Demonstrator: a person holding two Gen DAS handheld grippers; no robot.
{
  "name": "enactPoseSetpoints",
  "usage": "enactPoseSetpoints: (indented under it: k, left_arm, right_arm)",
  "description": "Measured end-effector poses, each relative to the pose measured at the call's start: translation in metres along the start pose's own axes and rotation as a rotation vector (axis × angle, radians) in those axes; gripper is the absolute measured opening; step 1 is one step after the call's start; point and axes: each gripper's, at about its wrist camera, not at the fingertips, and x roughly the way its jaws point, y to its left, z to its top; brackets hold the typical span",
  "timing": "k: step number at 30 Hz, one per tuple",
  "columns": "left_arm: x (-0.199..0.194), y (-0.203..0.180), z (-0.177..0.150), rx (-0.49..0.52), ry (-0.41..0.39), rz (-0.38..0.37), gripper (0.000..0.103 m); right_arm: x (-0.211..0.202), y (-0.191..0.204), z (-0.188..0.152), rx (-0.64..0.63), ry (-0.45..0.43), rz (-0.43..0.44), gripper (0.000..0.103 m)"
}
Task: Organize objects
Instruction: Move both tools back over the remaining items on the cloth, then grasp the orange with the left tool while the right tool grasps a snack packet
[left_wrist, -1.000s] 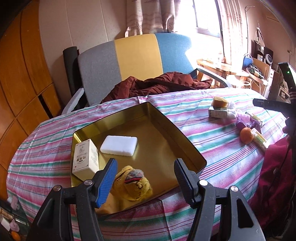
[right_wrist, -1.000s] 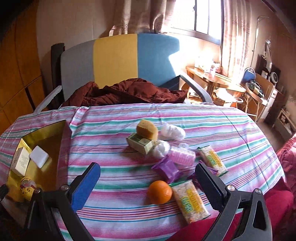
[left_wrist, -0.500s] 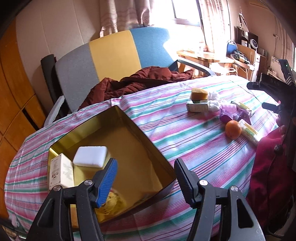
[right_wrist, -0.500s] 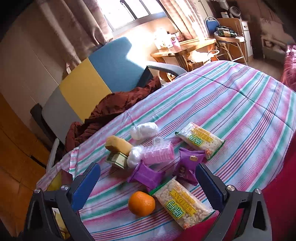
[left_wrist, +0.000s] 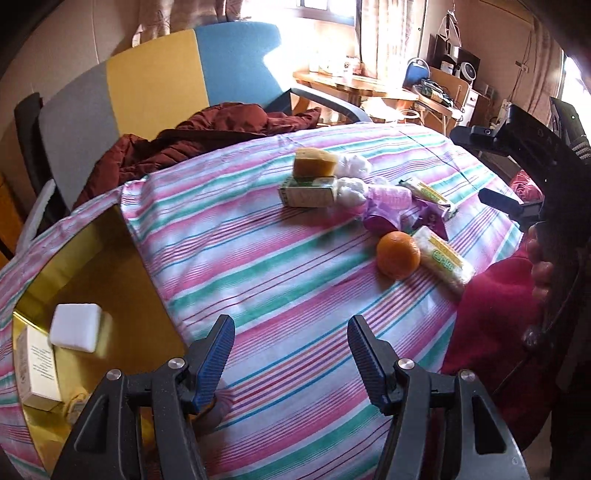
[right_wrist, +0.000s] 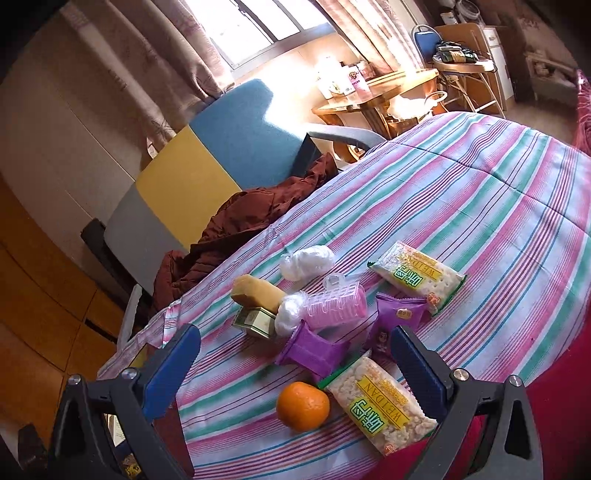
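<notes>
A gold tin tray (left_wrist: 92, 251) lies at the left of the striped table and holds a white soap bar (left_wrist: 75, 326) and a cream box (left_wrist: 37, 369). My left gripper (left_wrist: 290, 354) hangs open and empty over bare cloth just right of the tray. Farther right lie an orange (left_wrist: 398, 254), cracker packs (left_wrist: 443, 264), purple packets (left_wrist: 380, 221), a green box (left_wrist: 308, 192) with a yellow sponge (left_wrist: 314, 162) on it. My right gripper (right_wrist: 295, 365) stands open above the orange (right_wrist: 303, 406) and a cracker pack (right_wrist: 380, 406), holding nothing.
A grey, yellow and blue chair (left_wrist: 155, 85) with a brown jacket (left_wrist: 207, 129) stands behind the table. A pink ridged holder (right_wrist: 336, 302), white plastic wads (right_wrist: 306, 262) and a second cracker pack (right_wrist: 417, 275) lie among the items. A red-clothed person (left_wrist: 491, 314) is at the right edge.
My left gripper has swung right, off the tray and over the cloth. My right gripper has rolled and come in closer over the orange and snack packs.
</notes>
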Motion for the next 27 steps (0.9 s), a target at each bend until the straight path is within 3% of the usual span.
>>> enactPoseSetpoints:
  k: [7, 15, 21, 22, 24, 27]
  left_arm:
    - [0.030, -0.027, 0.020, 0.043, 0.027, -0.075, 0.064]
    - [0.080, -0.053, 0.048, 0.059, 0.083, -0.232, 0.063]
    - [0.114, -0.069, 0.062, 0.064, 0.109, -0.285, 0.065]
    - [0.118, -0.071, 0.063, 0.068, 0.113, -0.295, 0.064]
    - [0.126, -0.075, 0.061, 0.079, 0.139, -0.305, 0.051]
    - [0.124, -0.076, 0.052, 0.107, 0.113, -0.298, 0.051]
  right_arm:
    - [-0.002, -0.010, 0.003, 0.062, -0.010, 0.036, 0.103]
    - [0.002, -0.012, 0.004, 0.072, 0.007, 0.057, 0.103]
    - [0.005, -0.014, 0.004, 0.079, 0.024, 0.062, 0.103]
    - [0.005, -0.014, 0.004, 0.079, 0.027, 0.062, 0.103]
    - [0.006, -0.014, 0.003, 0.078, 0.032, 0.061, 0.103]
    - [0.008, -0.014, 0.003, 0.074, 0.039, 0.057, 0.103]
